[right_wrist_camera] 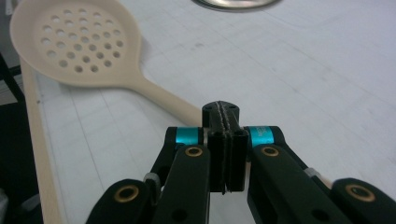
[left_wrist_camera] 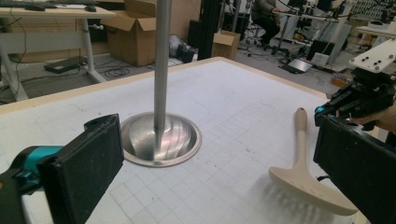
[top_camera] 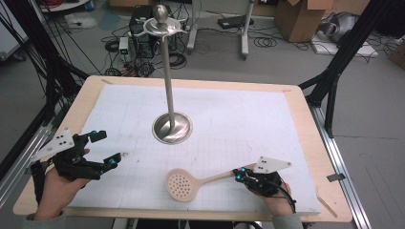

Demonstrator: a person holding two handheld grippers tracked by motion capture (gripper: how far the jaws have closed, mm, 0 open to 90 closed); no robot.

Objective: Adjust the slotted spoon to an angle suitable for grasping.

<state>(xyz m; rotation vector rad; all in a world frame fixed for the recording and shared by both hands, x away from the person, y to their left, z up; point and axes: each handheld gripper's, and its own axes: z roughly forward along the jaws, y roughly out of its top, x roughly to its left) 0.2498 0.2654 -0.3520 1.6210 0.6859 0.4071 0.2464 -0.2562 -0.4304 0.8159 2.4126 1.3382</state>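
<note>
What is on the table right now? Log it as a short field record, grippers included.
surface: white gridded mat on a wooden table
stand: metal utensil stand, round base, tall upright pole, hooks on top, nothing hanging
spoon: beige slotted spoon lying flat near the front edge, bowl toward the person's left
left gripper: open, held clear of the stand and spoon
right gripper: shut on the spoon's handle end
</note>
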